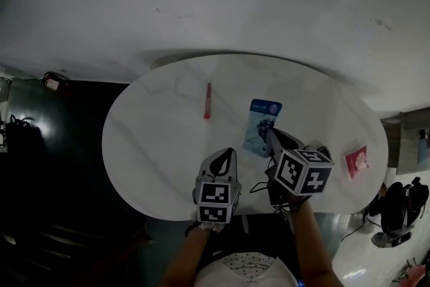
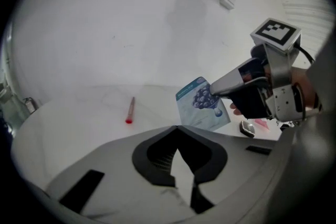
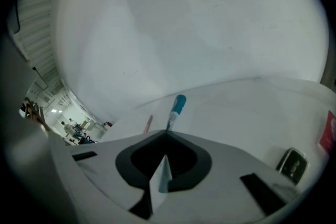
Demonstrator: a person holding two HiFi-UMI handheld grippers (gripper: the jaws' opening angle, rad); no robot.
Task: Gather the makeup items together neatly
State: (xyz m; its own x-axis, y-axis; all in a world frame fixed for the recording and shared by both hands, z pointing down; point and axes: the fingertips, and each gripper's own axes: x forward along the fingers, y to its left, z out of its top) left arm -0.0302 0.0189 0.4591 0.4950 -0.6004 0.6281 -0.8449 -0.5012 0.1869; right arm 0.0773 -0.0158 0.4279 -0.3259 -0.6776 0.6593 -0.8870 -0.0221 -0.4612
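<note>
Looks like the carrying step: thin, flat, glossy blue sachet (image 1: 261, 123) pinched by one edge in the closed right gripper (image 3: 167, 132), seemingly clear of the smooth white marbled surface (image 1: 154, 138), with the left gripper (image 2: 178, 129) shut on nothing just to its left. Next calls for laying the floppy sachet flat near the slim red pencil (image 1: 207, 101) ahead-left of both grippers, then fetching the pink packet (image 1: 356, 161) and small dark compact (image 3: 292, 163) off to the right gripper's right.

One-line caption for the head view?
Right gripper holds a blue sachet at a white table; red pencil and pink packet lie apart.
</note>
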